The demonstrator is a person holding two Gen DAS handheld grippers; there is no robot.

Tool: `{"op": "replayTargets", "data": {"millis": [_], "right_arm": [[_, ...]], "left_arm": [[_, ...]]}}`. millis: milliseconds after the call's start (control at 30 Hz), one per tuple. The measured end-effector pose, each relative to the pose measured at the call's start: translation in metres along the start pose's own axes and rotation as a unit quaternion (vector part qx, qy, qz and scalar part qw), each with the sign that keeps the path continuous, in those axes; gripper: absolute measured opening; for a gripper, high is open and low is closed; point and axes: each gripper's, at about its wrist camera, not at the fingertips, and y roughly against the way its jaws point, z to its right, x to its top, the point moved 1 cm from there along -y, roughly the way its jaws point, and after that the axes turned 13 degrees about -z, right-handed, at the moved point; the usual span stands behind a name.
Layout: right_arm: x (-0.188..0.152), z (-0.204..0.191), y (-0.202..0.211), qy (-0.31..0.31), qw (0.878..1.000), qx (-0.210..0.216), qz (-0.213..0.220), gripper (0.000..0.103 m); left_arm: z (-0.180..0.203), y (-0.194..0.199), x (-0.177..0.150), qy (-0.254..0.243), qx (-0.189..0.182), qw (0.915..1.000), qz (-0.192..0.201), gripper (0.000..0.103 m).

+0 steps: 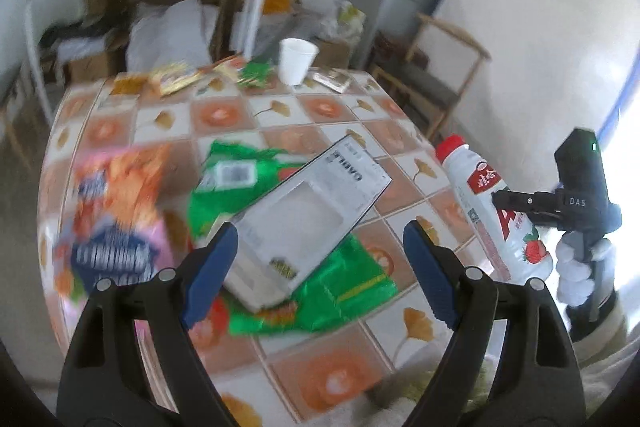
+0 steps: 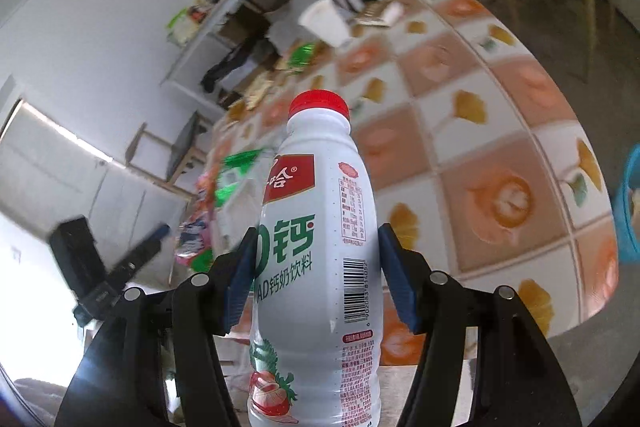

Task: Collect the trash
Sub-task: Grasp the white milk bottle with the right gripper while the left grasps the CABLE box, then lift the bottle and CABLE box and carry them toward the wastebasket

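On the far left of the worktop (image 1: pixel 224 119) lies a pink snack bag (image 1: pixel 116 223), at about nine o'clock from our left claw (image 1: pixel 320 247). That claw is wide open and holds nothing; it hangs over a white box (image 1: pixel 308 215) that rests on a green wrapper (image 1: pixel 332 291). At three o'clock, our right claw (image 2: pixel 316 267) squeezes the white milk bottle (image 2: pixel 316 251) around its middle and holds it up, off the worktop edge. We think the bottle is on its way to a bin, so we should keep the squeeze firm and the bottle steady so it does not slip. The left view shows the box, the wrapper and a white cup (image 1: pixel 297 61) at twelve o'clock. The right view shows the bottle's label up close, and something blue (image 2: pixel 628 211) at the far right, maybe a bin, but we cannot tell.
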Motion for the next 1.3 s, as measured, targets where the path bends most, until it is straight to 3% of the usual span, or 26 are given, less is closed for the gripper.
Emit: {"op": "replayTargets", "data": {"millis": [100, 233, 300, 533, 733, 1167, 1300], "right_arm": [[0.000, 0.015, -0.007, -0.014, 1.000, 0.000, -0.007, 0.058], [0.002, 0.026, -0.013, -0.019, 1.000, 0.010, -0.016, 0.058], [0.003, 0.028, -0.016, -0.018, 1.000, 0.012, -0.019, 0.058], [0.009, 0.031, -0.022, -0.016, 0.999, 0.021, -0.028, 0.058], [0.008, 0.035, -0.023, -0.018, 0.999, 0.029, -0.034, 0.059], [0.012, 0.035, -0.030, -0.021, 0.998, 0.033, -0.043, 0.059], [0.015, 0.038, -0.033, -0.026, 0.998, 0.033, -0.046, 0.059]], "left_arm": [[0.025, -0.022, 0.016, -0.066, 0.036, 0.9970, -0.021, 0.081], [0.050, -0.060, 0.035, -0.155, 0.091, 0.9826, -0.049, 0.084], [0.052, -0.074, 0.042, -0.171, 0.115, 0.9766, -0.061, 0.084], [0.042, -0.121, 0.060, -0.209, 0.136, 0.9600, -0.127, 0.084], [0.036, -0.133, 0.068, -0.203, 0.116, 0.9607, -0.149, 0.084], [0.051, -0.138, 0.065, -0.243, 0.087, 0.9496, -0.177, 0.085], [0.048, -0.132, 0.065, -0.238, 0.056, 0.9532, -0.179, 0.085]]}}
